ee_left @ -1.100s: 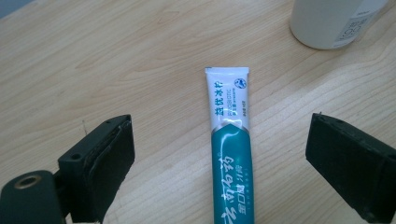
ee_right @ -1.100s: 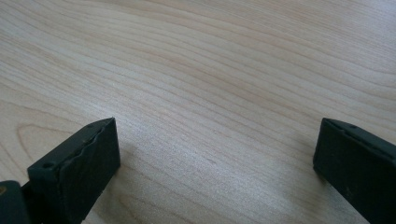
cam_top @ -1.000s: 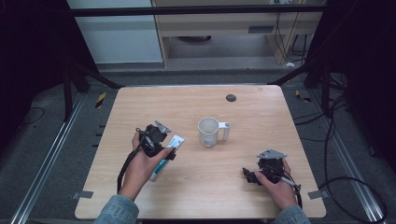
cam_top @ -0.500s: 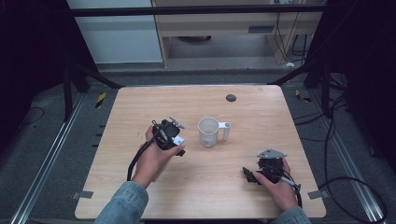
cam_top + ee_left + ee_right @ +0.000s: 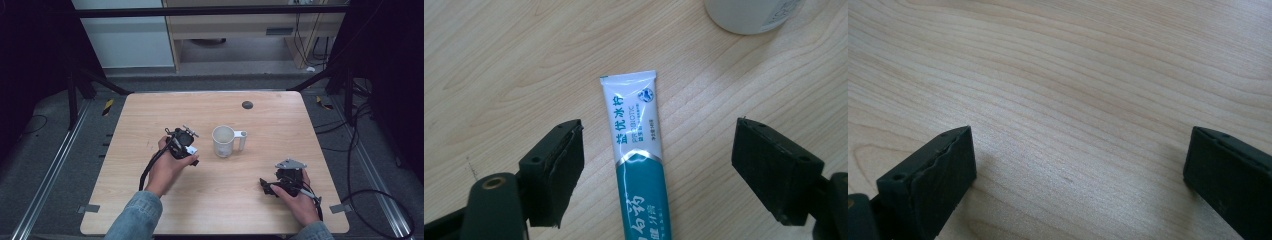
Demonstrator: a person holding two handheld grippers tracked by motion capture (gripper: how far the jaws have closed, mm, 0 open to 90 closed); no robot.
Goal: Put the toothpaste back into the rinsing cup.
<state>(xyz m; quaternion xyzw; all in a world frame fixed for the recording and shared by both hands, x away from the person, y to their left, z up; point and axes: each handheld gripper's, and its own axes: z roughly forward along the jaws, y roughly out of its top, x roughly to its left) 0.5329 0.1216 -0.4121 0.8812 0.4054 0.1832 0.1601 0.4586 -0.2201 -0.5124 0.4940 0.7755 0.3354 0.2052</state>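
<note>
A teal and white toothpaste tube (image 5: 636, 150) lies flat on the wooden table (image 5: 150, 110), its crimped white end pointing away from me. My left gripper (image 5: 656, 145) stands over it with a jaw on each side; the jaws have just been closing, but the pads are still clear of the tube. From the high view my left gripper (image 5: 182, 147) covers most of the tube, just left of a white mug (image 5: 223, 141). The mug's base (image 5: 749, 12) shows beyond the tube. My right gripper (image 5: 267, 186) rests open on bare wood at the front right, nothing between its jaws (image 5: 1078, 165).
The mug's handle (image 5: 242, 136) points right. A small dark round mark (image 5: 247, 105) sits near the table's far edge. Cables trail on the floor to the right (image 5: 370, 195), and a metal rail (image 5: 55, 165) runs along the left side.
My left gripper has moved up and to the right, toward the mug, and now covers the tube that showed under the hand before. The right hand has stayed put.
</note>
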